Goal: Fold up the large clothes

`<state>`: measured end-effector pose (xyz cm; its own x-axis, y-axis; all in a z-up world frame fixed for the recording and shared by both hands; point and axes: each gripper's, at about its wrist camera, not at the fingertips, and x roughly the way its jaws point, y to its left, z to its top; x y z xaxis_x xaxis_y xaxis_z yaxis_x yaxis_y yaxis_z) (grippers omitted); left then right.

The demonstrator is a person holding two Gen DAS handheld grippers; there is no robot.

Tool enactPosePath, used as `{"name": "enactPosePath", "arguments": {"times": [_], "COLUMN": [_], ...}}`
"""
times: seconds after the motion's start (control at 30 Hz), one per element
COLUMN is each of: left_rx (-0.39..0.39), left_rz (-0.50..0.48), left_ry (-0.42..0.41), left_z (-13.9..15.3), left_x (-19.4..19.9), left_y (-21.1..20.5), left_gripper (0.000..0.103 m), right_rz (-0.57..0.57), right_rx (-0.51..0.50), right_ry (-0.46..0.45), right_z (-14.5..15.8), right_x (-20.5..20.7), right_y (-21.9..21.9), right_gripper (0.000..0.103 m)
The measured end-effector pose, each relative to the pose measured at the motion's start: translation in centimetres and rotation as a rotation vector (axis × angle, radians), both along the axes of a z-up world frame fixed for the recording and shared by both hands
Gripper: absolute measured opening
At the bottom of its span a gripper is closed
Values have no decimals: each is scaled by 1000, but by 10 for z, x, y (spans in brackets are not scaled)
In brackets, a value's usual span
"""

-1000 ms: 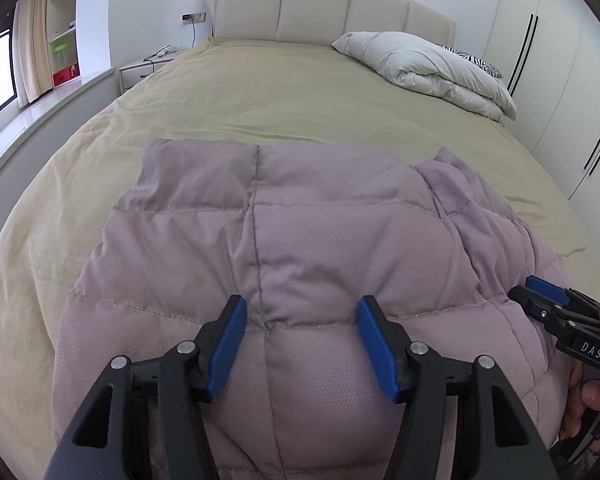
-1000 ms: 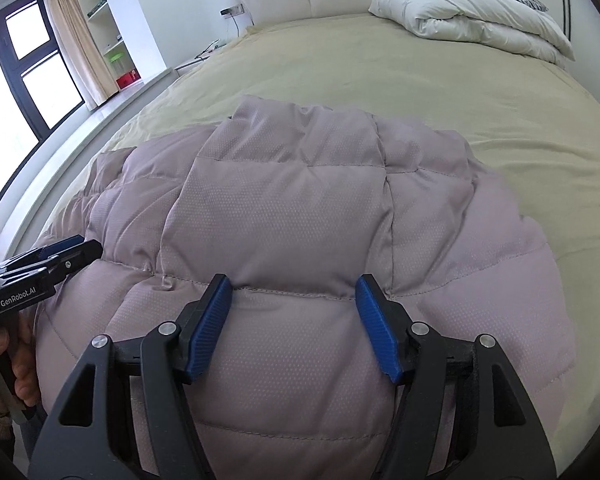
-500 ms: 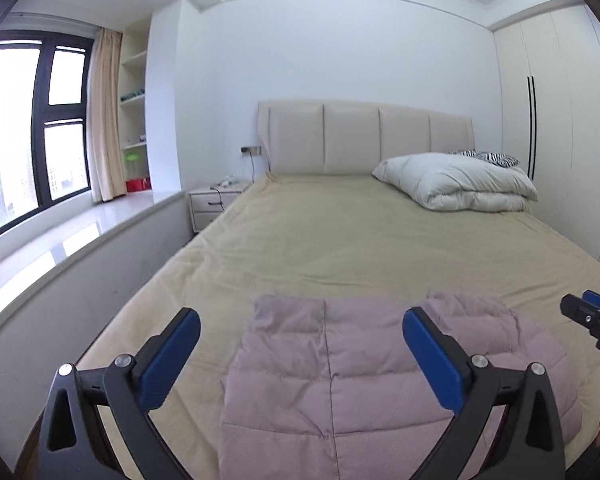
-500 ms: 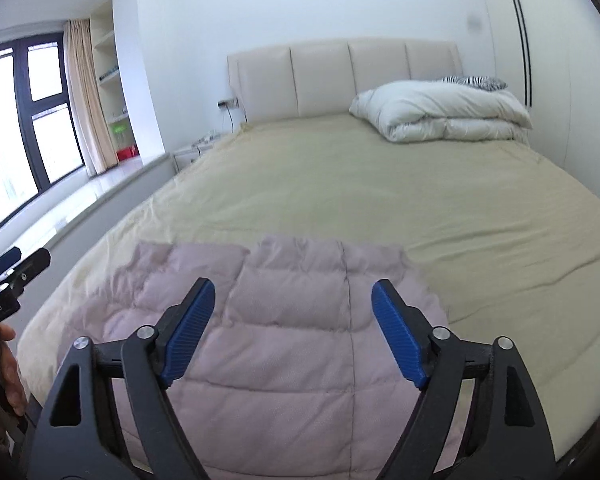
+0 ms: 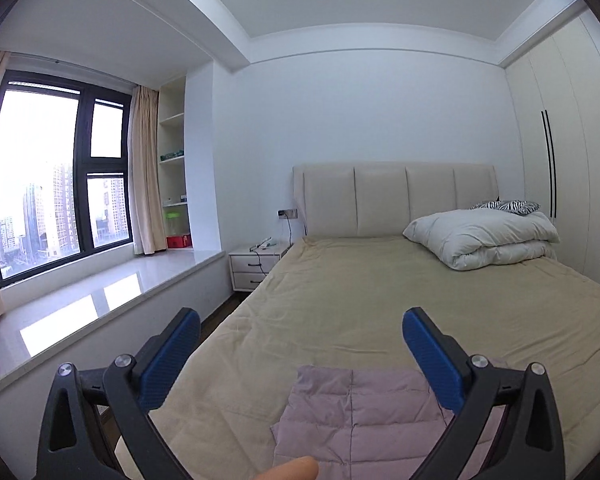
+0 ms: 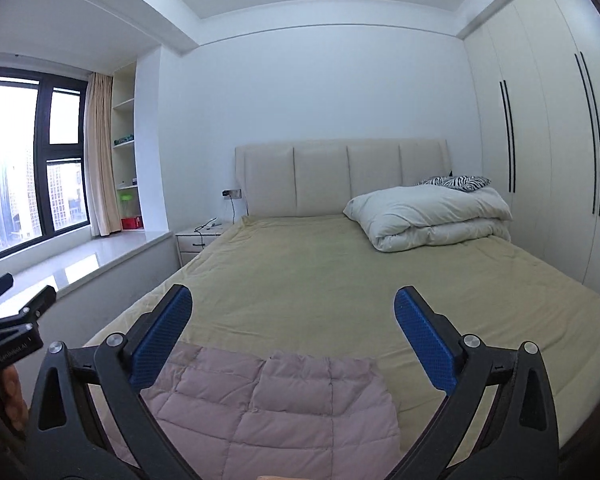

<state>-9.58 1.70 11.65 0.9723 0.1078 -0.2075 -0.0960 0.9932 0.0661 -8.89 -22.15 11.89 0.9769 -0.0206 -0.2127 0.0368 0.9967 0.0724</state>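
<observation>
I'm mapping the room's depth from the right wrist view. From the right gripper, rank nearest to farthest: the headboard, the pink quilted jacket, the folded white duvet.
From the right gripper:
1. Pink quilted jacket, just below, at the bed's foot.
2. Folded white duvet, far right of the bed.
3. Headboard, against the back wall.

Daylight from blown-out window [image 5: 56, 184], glare on sill [image 5: 112, 296]; sharp, soft shadows, strong fisheye bend, dark corners.

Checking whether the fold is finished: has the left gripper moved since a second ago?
Yes. The left gripper rose and drew back from the pink quilted jacket; the headboard now sits mid-frame.
</observation>
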Motion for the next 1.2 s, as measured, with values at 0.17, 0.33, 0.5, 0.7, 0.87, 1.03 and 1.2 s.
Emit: {"name": "enactPosePath", "arguments": {"times": [0.17, 0.33, 0.5, 0.7, 0.87, 1.03, 1.2], "left_rx": [-69, -59, -79, -58, -52, -54, -50], "left_rz": [16, -12, -35, -32, -25, -14, -4], "left_ry": [264, 458, 566, 609, 627, 628, 632], "left_z": [-23, -66, -92, -105, -110, -111, -115], "left_x": [20, 32, 27, 22, 23, 26, 28], "left_y": [1, -11, -15, -18, -18, -15, -15], "left_gripper": [103, 103, 103, 103, 103, 103, 103], "right_rz": [-21, -57, -97, -134, -101, -92, -100], "right_rx": [-21, -32, 44, -16, -45, -53, -54], "right_ry": [82, 250, 454, 529, 567, 595, 610], "right_z": [7, -26, -84, -120, -130, -127, -129], "right_x": [-15, -5, 17, 22, 30, 31, 33], "right_y": [0, 17, 19, 28, 36, 35, 34], "right_gripper": [103, 103, 103, 103, 103, 103, 103]}}
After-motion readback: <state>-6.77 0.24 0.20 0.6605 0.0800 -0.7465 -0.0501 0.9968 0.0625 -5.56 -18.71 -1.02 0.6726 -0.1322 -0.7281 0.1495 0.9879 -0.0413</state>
